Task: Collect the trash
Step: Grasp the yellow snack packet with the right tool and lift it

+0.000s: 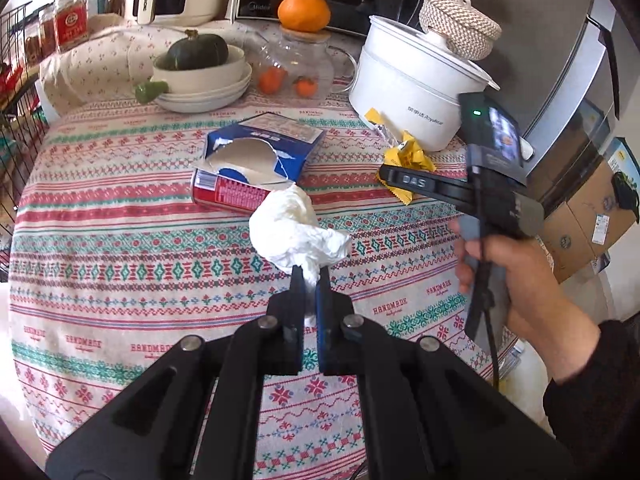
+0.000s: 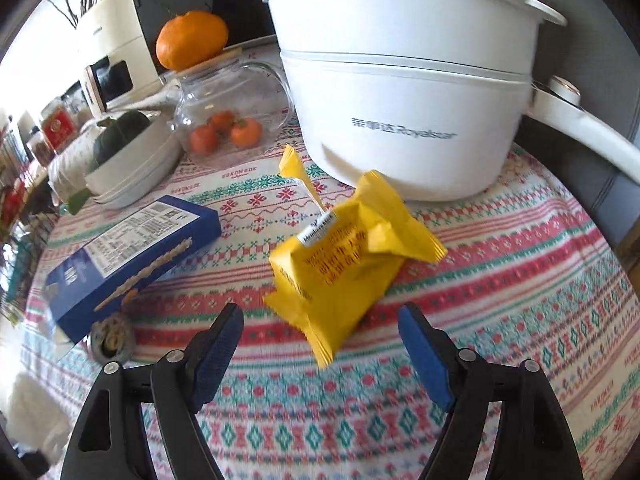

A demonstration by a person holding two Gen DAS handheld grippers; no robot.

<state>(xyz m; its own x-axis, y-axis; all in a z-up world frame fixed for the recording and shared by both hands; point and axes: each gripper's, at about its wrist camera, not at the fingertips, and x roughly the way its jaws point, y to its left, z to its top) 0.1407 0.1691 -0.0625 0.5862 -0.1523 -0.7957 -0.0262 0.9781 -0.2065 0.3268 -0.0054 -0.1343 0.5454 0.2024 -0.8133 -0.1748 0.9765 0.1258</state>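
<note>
I read "Royalstar" on the white pot, "HANDMADE" woven repeatedly into the tablecloth, "Midea" on the oven behind, and "DAS" on the right gripper

White cooker at the back, orange atop a glass teapot, squash in stacked bowls.

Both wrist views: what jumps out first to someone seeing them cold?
In the left wrist view, the left gripper is shut on a crumpled white tissue, with a torn blue box and a red can lying beyond it on the patterned tablecloth. In the right wrist view, the right gripper is open, close to a yellow snack wrapper lying in front of the white cooker pot.
</note>
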